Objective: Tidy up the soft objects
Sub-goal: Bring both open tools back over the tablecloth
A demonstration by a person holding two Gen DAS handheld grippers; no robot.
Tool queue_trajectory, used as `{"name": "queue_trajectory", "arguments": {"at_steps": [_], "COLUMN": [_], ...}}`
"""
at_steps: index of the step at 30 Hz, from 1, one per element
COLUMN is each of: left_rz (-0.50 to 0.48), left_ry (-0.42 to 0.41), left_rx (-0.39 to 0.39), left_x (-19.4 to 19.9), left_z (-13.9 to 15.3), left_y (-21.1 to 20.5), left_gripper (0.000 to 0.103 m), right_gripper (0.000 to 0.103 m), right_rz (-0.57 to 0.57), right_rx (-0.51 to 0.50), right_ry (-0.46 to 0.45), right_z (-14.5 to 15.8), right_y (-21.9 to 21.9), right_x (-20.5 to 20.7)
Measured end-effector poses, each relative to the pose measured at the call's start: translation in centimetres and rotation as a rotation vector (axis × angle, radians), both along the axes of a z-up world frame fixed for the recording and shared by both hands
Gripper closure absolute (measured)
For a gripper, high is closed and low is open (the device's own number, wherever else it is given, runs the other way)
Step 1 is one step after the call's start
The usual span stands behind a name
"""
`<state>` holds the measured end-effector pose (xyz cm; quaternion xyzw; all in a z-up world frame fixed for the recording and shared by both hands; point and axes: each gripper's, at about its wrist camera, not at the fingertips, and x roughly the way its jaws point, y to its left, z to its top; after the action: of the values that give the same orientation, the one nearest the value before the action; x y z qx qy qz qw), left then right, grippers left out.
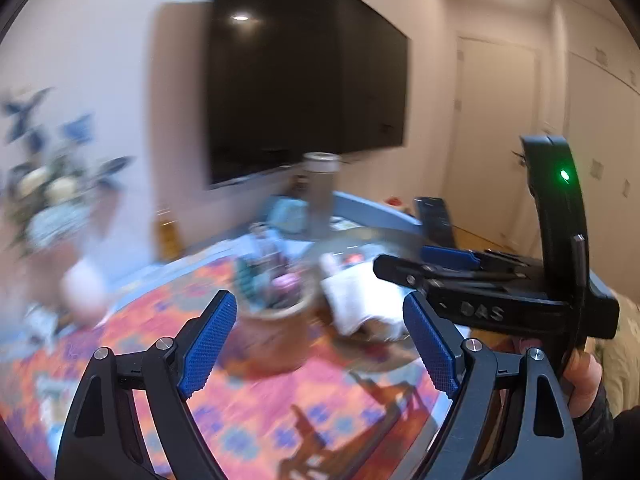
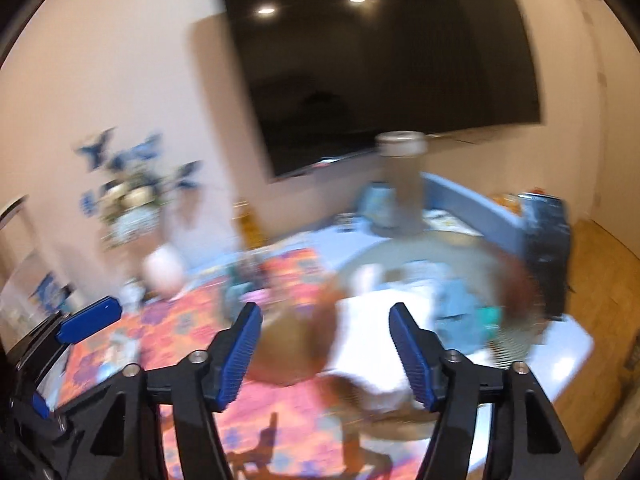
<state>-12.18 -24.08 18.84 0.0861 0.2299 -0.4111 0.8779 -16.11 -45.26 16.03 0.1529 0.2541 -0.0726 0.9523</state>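
Both grippers hover above a counter (image 2: 568, 344) draped in an orange-and-purple patterned cloth (image 1: 256, 408), each with its blue-padded fingers spread wide and holding nothing. Ahead of the left gripper (image 1: 320, 350) stands a brown basket (image 1: 272, 332); a white soft cloth (image 2: 376, 332) lies just beside it, in front of the right gripper (image 2: 326, 354). A dark television (image 1: 304, 80) hangs on the wall behind. Both views are heavily blurred.

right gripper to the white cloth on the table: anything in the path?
Nothing visible. The right gripper is open and empty, the white cloth lies straight ahead between its fingers, and the brown cup sits to the cloth's left, off the path. Heavy motion blur, so small items could be missed.
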Motion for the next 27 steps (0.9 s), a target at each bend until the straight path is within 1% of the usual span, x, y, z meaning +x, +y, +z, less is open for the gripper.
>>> {"name": "queue_trajectory", "arguments": {"at_steps": [2, 3, 4, 6, 7, 10, 12, 14, 17, 20, 23, 25, 26, 27], "left_rz": [0.093, 0.157, 0.199, 0.317, 0.375, 0.519, 0.605, 0.654, 0.686, 0.695, 0.734, 0.756, 0.747, 0.747], "left_ry": [-0.005, -0.014, -0.029, -0.07, -0.066, -0.017, 0.035, 0.096, 0.188, 0.251, 0.311, 0.382, 0.405, 0.413], "left_rx": [0.0, 0.007, 0.013, 0.032, 0.043, 0.065, 0.079, 0.08, 0.06, 0.04, 0.026, 0.036, 0.011, -0.009], "left_x": [-0.1, -0.1, -0.2, -0.4, -0.1, 1.3, 2.7, 4.2, 6.4, 8.2, 9.7, 10.4, 10.6, 10.6], "left_z": [0.1, 0.0, -0.1, -0.8, -1.3, -3.3, -5.2, -7.2, -10.5, -13.2, -15.6, -16.7, -16.8, -16.8], "left_y": [3.7, 5.9, 7.4, 11.5, 13.3, 18.5, 21.8, 24.2, 26.8, 27.8, 28.3, 28.5, 28.9, 29.2], "left_gripper": [0.019, 0.019, 0.019, 0.019, 0.019, 0.019, 0.019, 0.019, 0.019, 0.019, 0.019, 0.019, 0.019, 0.018], "right_gripper": [0.019, 0.018, 0.018, 0.018, 0.017, 0.016, 0.016, 0.016, 0.016, 0.016, 0.016, 0.016, 0.016, 0.016], "right_rz": [0.071, 0.115, 0.157, 0.235, 0.27, 0.357, 0.396, 0.417, 0.425, 0.417, 0.427, 0.432, 0.417, 0.405], "right_rx": [-0.016, -0.031, -0.051, -0.097, -0.115, -0.135, -0.131, -0.121, -0.114, -0.136, -0.145, -0.142, -0.158, -0.17], "right_ry": [-0.018, -0.025, -0.027, -0.009, 0.004, 0.047, 0.084, 0.112, 0.167, 0.219, 0.239, 0.262, 0.31, 0.333], "right_z": [0.1, 0.1, -0.1, -0.6, -1.4, -3.9, -6.0, -7.6, -9.9, -12.0, -13.4, -14.7, -15.4, -15.6], "right_y": [2.8, 4.7, 6.5, 10.3, 12.2, 16.8, 19.3, 20.8, 22.6, 24.1, 25.0, 25.4, 25.6, 25.8], "right_x": [0.2, 0.5, 0.8, 1.8, 2.3, 4.4, 6.2, 7.7, 10.4, 12.6, 13.5, 14.0, 14.6, 15.0]}}
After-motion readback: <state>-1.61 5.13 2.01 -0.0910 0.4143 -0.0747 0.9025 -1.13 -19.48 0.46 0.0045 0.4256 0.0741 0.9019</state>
